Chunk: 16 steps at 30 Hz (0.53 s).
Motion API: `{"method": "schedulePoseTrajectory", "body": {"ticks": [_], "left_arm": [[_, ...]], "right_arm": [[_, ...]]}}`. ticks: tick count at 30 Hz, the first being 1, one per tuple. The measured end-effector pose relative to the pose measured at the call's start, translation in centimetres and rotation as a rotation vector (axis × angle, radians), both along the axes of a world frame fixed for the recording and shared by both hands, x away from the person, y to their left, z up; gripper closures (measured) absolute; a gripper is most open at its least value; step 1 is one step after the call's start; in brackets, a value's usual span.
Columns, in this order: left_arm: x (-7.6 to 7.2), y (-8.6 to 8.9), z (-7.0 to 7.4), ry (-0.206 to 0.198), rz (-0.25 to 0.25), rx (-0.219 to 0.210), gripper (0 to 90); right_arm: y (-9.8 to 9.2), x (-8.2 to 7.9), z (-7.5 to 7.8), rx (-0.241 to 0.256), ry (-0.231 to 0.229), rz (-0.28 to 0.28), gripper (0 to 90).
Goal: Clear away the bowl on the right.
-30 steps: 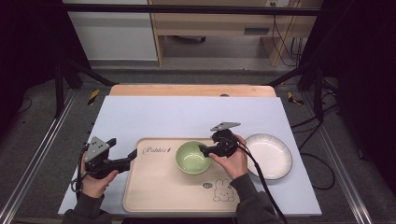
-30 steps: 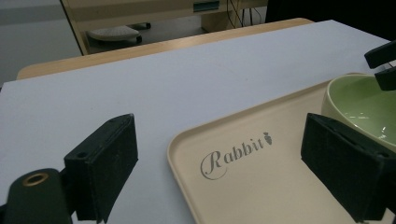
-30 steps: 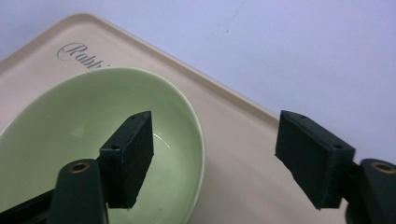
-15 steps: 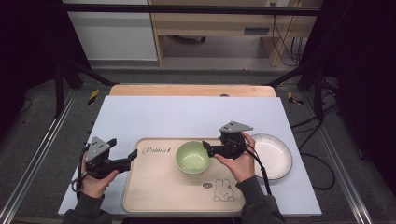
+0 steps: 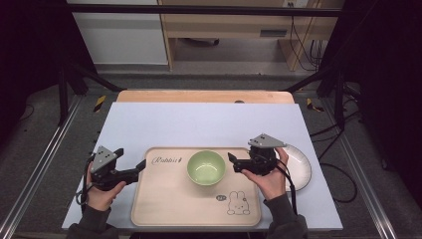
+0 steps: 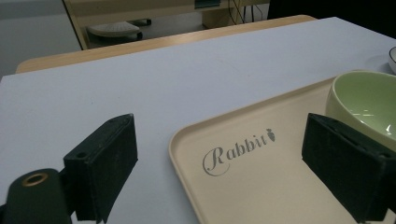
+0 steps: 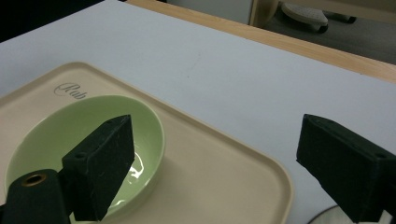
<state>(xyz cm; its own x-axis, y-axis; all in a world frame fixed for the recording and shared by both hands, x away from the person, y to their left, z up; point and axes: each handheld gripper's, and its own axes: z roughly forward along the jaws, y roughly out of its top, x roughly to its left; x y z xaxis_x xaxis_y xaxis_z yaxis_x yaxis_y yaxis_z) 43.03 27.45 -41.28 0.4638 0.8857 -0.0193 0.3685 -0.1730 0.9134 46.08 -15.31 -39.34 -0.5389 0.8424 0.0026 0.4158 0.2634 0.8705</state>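
the green bowl sits on the beige tray, near the tray's far edge and a bit toward the right side. it stands upright and looks empty inside. nothing is holding it.

the tray has the word "rabbit" on it and a small bunny drawing near the front. it lies flat on the table.

the right claw is just beside the bowl, on its right. its jaws are wide apart and hold nothing. in the right gripper view one jaw shows in front of the bowl and the other is out past the tray's edge, so i think the claw is lined up near the bowl's rim but is not gripping it.

the left claw is at the left edge of the tray. its jaws are wide apart too, with nothing between them. in the left gripper view the tray's corner lies between the two jaws, but they do not squeeze it.

a white plate rests on the table just past the tray's right side, behind the right hand.

my guess is that the bowl part is done, because the bowl is set down on the tray and let go. the white plate is not on the tray, so that may be what is left. the tray itself has not been grabbed.
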Motion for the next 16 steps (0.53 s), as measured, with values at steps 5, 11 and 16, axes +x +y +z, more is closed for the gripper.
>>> {"method": "schedulePoseTrajectory", "body": {"ticks": [5,11,16], "left_arm": [[0.1,0.2,-0.3,0.008,0.005,0.006,10.2],[0.3,0.2,-0.7,0.016,0.007,0.015,10.2],[0.4,0.5,-1.0,0.025,0.013,0.014,10.3]], "right_arm": [[-1.4,-0.8,-0.3,0.008,-0.007,-0.018,11.6],[-2.4,-0.9,-0.7,0.005,-0.014,-0.043,10.1],[-2.7,-1.1,-0.8,0.001,-0.032,-0.038,9.8]]}}
